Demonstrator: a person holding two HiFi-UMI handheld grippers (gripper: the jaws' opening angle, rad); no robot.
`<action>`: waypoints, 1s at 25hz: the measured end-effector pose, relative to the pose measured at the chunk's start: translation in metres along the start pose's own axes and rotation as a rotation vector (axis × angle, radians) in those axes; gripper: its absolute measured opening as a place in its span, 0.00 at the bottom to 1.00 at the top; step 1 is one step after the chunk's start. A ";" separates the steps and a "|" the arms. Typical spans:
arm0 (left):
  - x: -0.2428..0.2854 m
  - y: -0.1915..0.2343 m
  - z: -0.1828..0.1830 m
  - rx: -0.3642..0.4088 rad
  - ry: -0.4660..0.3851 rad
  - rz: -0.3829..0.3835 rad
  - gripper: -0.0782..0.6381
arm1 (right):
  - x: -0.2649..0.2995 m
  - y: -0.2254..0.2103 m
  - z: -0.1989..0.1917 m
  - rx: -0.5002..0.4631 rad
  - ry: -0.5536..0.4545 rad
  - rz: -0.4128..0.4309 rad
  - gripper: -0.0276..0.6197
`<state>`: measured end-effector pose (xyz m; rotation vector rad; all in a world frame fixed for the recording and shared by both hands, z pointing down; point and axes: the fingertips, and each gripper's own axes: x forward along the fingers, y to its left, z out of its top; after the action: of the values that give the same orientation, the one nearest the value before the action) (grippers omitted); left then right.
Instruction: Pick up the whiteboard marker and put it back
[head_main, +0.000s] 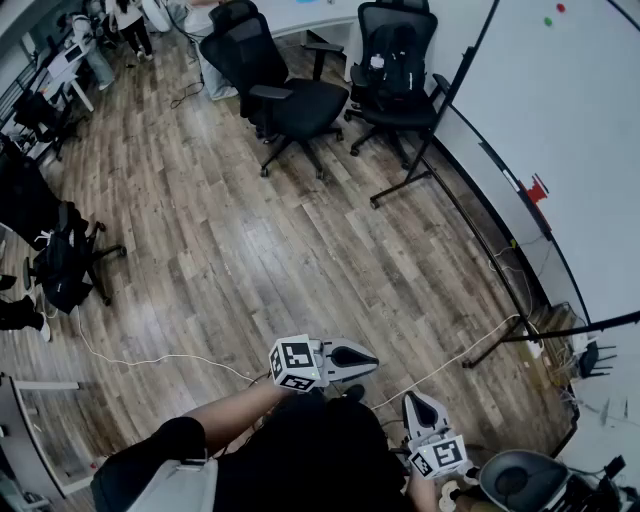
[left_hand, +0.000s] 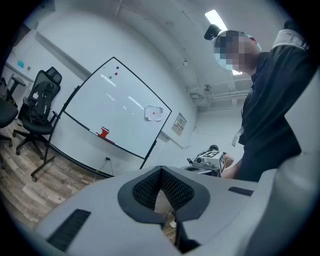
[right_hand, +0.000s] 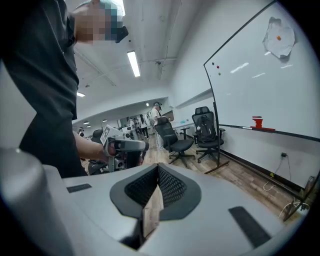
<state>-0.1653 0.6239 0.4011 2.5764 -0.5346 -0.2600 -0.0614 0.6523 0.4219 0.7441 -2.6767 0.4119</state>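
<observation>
**lurker_42:** so what are the fingers doing on your end?

**me:** On the left gripper (left_hand: 161, 169) I've got the ridged pads (left_hand: 144, 189) pressed together at the tips. Nothing's pinched, there's just floor showing through the slot lower down. Right gripper (right_hand: 158, 166) is the same deal, with its pads (right_hand: 173, 188) closed on each other and empty. On my head camera both sit low and near, right by the person's body. The left one points right and the right one points toward the far side. They're close to each other but not touching.

**lurker_42:** and the marker?

**me:** The whiteboard marker (head_main: 511, 181) looks to be the thin pale stick lying on the board's ledge (head_main: 495, 160), just beside a red block (head_main: 538, 188). Honestly it's too small for me to swear to it. The whiteboard (head_main: 580, 110) stands at the right, well apart from both grippers, with wood floor (head_main: 300, 250) between. Two black office chairs (head_main: 295, 100) sit at the far end, left of the board. A white cable (head_main: 150, 358) trails over the floor at near left.
</observation>
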 end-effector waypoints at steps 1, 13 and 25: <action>-0.007 0.005 0.003 0.011 -0.009 0.024 0.12 | 0.015 0.000 0.004 -0.005 -0.012 0.035 0.07; 0.047 0.004 0.029 0.111 0.039 0.085 0.13 | -0.005 -0.061 0.038 -0.094 -0.132 0.031 0.07; 0.115 -0.001 0.029 0.135 0.107 0.097 0.12 | -0.070 -0.132 0.019 -0.068 -0.203 -0.082 0.07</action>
<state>-0.0690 0.5645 0.3661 2.6664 -0.6550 -0.0535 0.0621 0.5680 0.4024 0.9153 -2.8184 0.2352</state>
